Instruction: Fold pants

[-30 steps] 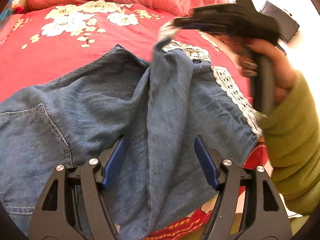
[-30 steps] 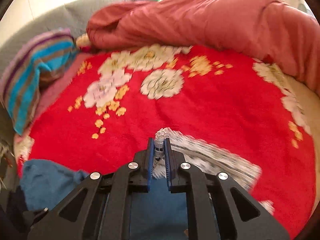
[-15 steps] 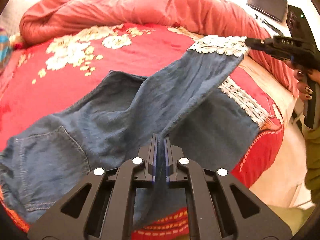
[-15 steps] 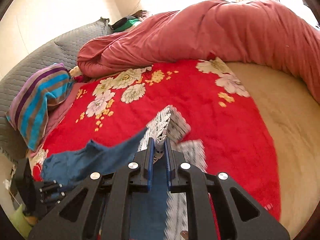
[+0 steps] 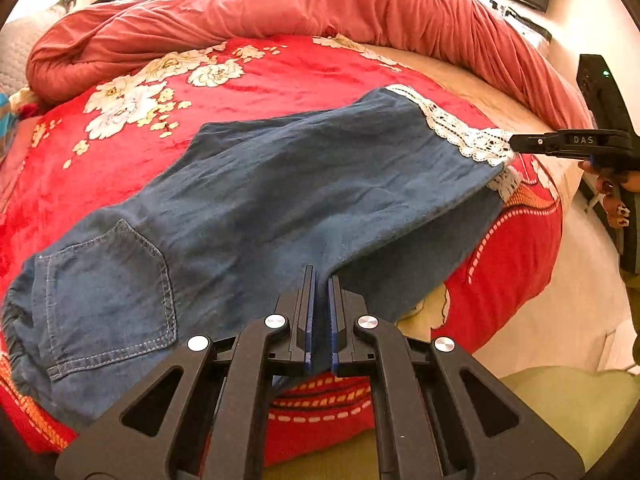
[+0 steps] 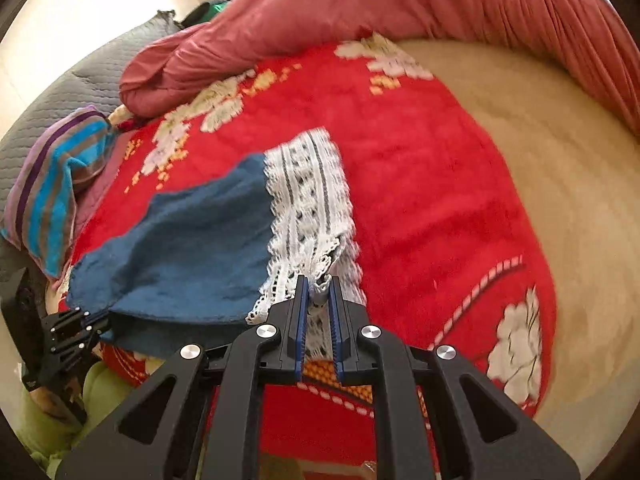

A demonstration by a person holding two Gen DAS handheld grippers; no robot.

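- Hiding under the raised upper leg, most of the lower leg of the denim pants [image 5: 256,200] is out of sight; the waistband bunches at the picture's left edge, and the right wrist view is smeared where the lace blurs.
- Only fingers with painted nails and a green sleeve [image 5: 576,400] of the person show.
- Left tool [image 5: 319,280]: clenched on a fold of denim at the near edge of the pants, around the crotch seam.
- Right tool [image 6: 319,280]: clenched on the white lace cuff [image 6: 308,208] of the upper leg, holding it off the bed, so the leg stretches taut between the two tools.
- Pants lie across a red floral blanket [image 5: 280,80] on the bed, back pocket [image 5: 108,292] up.
- Behind are a rolled pink duvet [image 5: 320,4], a striped pillow [image 6: 52,200], a grey quilted headboard [image 6: 80,84] and bare cream mattress [image 6: 540,160].
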